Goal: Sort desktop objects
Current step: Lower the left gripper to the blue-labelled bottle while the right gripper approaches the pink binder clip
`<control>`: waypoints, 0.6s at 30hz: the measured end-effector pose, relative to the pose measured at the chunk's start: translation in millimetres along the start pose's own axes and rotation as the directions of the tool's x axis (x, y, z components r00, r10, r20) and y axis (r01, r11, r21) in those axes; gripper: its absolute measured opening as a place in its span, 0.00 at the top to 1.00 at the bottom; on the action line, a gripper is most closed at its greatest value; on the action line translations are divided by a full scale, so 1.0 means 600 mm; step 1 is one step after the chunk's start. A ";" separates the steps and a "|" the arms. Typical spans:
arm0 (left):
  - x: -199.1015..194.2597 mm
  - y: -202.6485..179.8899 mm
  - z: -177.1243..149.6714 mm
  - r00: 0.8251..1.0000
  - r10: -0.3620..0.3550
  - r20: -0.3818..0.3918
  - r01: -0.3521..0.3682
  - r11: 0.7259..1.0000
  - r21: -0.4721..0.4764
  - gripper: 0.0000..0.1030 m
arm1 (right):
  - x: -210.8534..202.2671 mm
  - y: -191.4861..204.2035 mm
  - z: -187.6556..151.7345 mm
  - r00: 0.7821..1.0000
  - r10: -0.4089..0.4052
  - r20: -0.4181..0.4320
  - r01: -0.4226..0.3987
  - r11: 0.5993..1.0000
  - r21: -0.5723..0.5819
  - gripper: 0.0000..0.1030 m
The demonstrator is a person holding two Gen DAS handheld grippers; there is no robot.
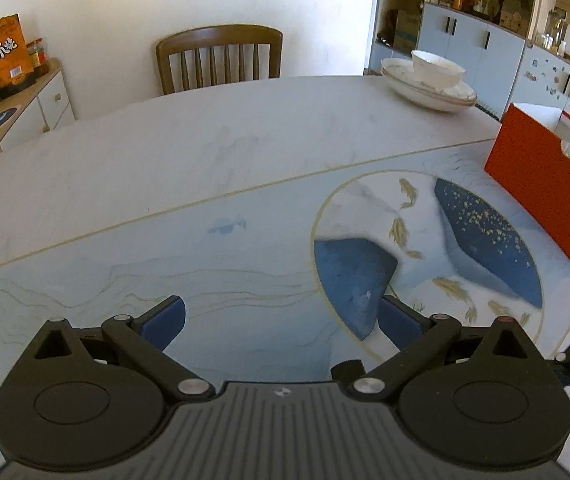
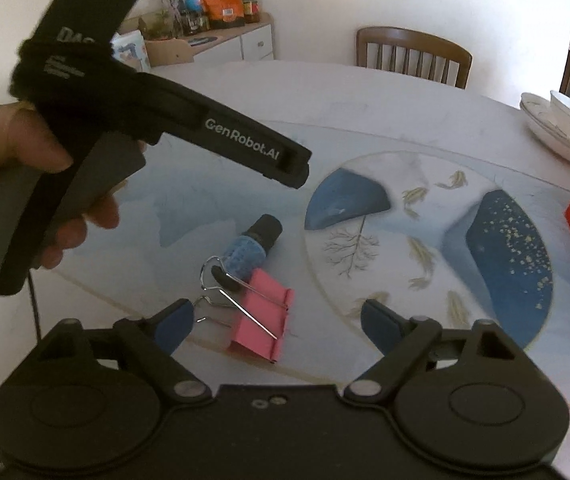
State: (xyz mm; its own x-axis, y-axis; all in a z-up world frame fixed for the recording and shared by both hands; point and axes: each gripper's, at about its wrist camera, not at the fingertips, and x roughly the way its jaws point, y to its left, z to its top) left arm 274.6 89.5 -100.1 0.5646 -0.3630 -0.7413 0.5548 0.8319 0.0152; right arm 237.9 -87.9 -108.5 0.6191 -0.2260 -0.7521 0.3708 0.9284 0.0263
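In the right wrist view a pink binder clip (image 2: 263,322) with wire handles lies on the table just ahead of my open, empty right gripper (image 2: 277,320). A small blue bottle with a black cap (image 2: 251,246) lies on its side just beyond the clip. My left gripper's body (image 2: 85,120) is held in a hand above the table, at the left of that view. In the left wrist view my left gripper (image 1: 281,322) is open and empty above the bare patterned table (image 1: 205,184). A red box (image 1: 545,184) stands at the right.
Stacked white plates with a bowl (image 1: 429,80) sit at the table's far right edge. A wooden chair (image 1: 221,60) stands behind the table. A side cabinet holds an orange snack bag (image 1: 5,50) and jars. Shelving (image 1: 525,20) is at the back right.
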 end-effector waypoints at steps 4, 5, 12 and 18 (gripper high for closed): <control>0.003 0.001 -0.004 1.000 -0.004 -0.004 0.004 1.000 -0.003 0.00 | 0.008 -0.002 0.000 1.000 -0.013 0.001 0.013 1.000 0.007 0.17; 0.004 0.001 -0.005 1.000 -0.005 -0.007 0.005 1.000 -0.002 0.00 | 0.011 -0.004 0.001 1.000 -0.018 -0.001 0.018 1.000 0.010 0.18; 0.009 0.000 -0.015 1.000 -0.014 -0.018 0.014 1.000 0.001 0.00 | 0.032 -0.027 -0.002 0.999 -0.036 -0.023 0.037 0.999 0.032 0.39; 0.009 -0.001 -0.025 0.999 -0.026 -0.025 0.026 1.000 -0.007 0.00 | 0.033 -0.069 0.003 0.996 -0.092 -0.020 0.092 0.995 0.036 0.56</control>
State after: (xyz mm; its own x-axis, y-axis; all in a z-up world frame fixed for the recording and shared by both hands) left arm 268.2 93.3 -114.0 0.5347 -0.3739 -0.7579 0.5651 0.8250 -0.0083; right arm 236.0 -131.5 -123.1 0.5685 -0.3043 -0.7643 0.4512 0.8922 -0.0196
